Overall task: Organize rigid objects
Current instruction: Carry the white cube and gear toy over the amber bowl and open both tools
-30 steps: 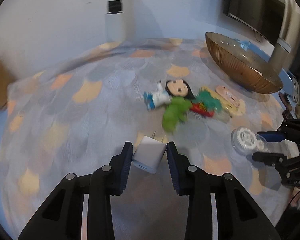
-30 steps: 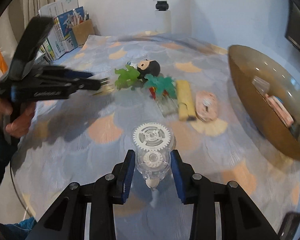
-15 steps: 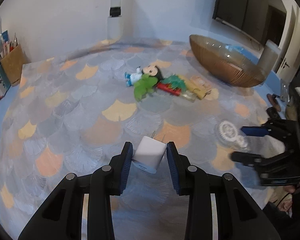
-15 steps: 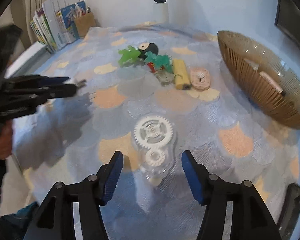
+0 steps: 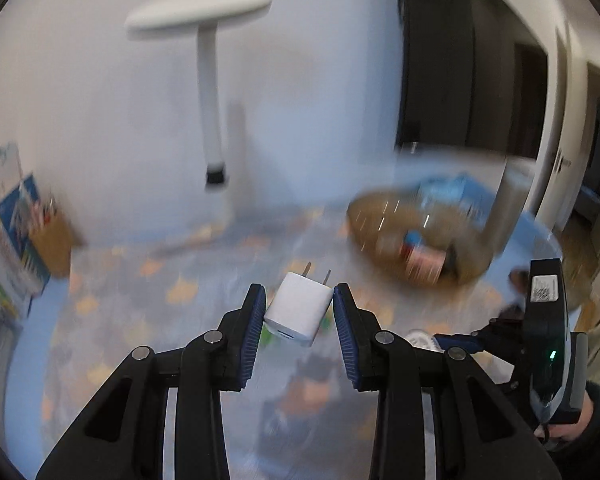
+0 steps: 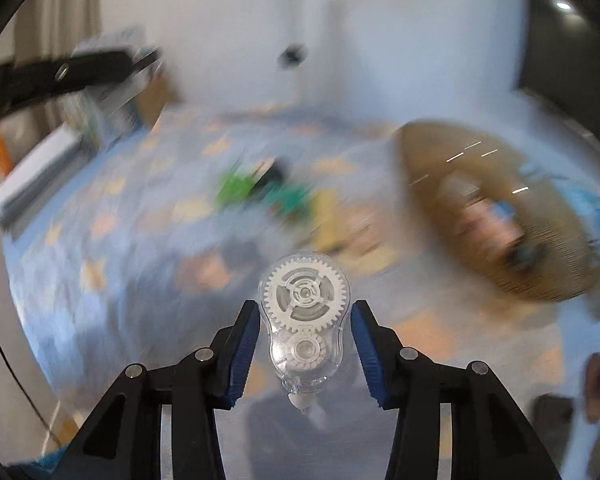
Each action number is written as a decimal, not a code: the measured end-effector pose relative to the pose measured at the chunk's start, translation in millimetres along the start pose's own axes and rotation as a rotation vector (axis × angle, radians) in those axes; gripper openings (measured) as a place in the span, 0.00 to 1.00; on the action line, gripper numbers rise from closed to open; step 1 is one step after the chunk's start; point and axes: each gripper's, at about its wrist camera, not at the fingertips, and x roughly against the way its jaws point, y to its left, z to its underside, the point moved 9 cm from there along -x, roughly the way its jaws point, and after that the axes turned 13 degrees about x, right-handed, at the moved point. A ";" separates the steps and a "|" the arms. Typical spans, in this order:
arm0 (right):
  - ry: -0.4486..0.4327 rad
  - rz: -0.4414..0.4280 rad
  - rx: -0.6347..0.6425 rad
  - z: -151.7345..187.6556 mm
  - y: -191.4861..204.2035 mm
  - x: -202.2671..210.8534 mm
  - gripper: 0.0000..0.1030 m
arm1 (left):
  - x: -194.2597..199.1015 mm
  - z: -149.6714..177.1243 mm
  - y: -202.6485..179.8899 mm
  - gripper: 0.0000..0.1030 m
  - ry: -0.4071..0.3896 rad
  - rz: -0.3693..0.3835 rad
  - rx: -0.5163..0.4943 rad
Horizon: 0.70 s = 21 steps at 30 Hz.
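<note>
From the left wrist, the left gripper (image 5: 299, 312) clamps one white charger (image 5: 298, 311), prongs pointing away, above the blurred table (image 5: 112, 320) and near one brown bowl (image 5: 384, 220). From the right wrist, the right gripper (image 6: 304, 330) squeezes one clear tape dispenser (image 6: 305, 316), level above the table.

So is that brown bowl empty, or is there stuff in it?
Not empty. The brown bowl holds several items, pinkish and blue, but motion blur hides what they are.
</note>
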 end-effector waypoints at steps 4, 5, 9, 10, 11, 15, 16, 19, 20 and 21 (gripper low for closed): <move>-0.097 0.138 -0.081 -24.6 -78.3 51.4 0.45 | -6.5 -32.9 -27.1 0.31 -0.024 0.111 0.079; -0.112 0.175 -0.094 -27.7 -94.4 60.4 0.45 | -13.4 -34.0 -32.8 0.31 -0.012 0.128 0.099; -0.140 0.275 -0.191 -34.3 -161.0 84.2 0.45 | -62.9 -30.0 -52.5 0.31 0.046 0.136 0.187; -0.140 0.280 -0.226 -34.4 -176.1 85.7 0.45 | -72.7 -28.7 -56.2 0.31 0.050 0.137 0.206; -0.138 0.279 -0.251 -33.7 -185.8 85.7 0.45 | -86.7 -26.4 -59.6 0.31 0.054 0.121 0.218; -0.102 0.266 -0.316 -26.3 -213.8 70.5 0.45 | -134.8 -5.1 -68.6 0.31 0.125 0.067 0.266; -0.085 0.267 -0.316 -23.2 -216.6 65.2 0.45 | -145.3 1.9 -72.2 0.31 0.151 0.071 0.276; -0.039 0.246 -0.324 -16.1 -222.5 45.0 0.45 | -165.8 12.9 -88.1 0.31 0.187 0.084 0.270; -0.032 0.239 -0.325 -15.5 -224.5 40.2 0.45 | -168.7 14.0 -92.4 0.31 0.191 0.088 0.263; -0.025 0.238 -0.325 -14.5 -227.8 35.5 0.45 | -172.0 15.6 -97.8 0.31 0.198 0.095 0.256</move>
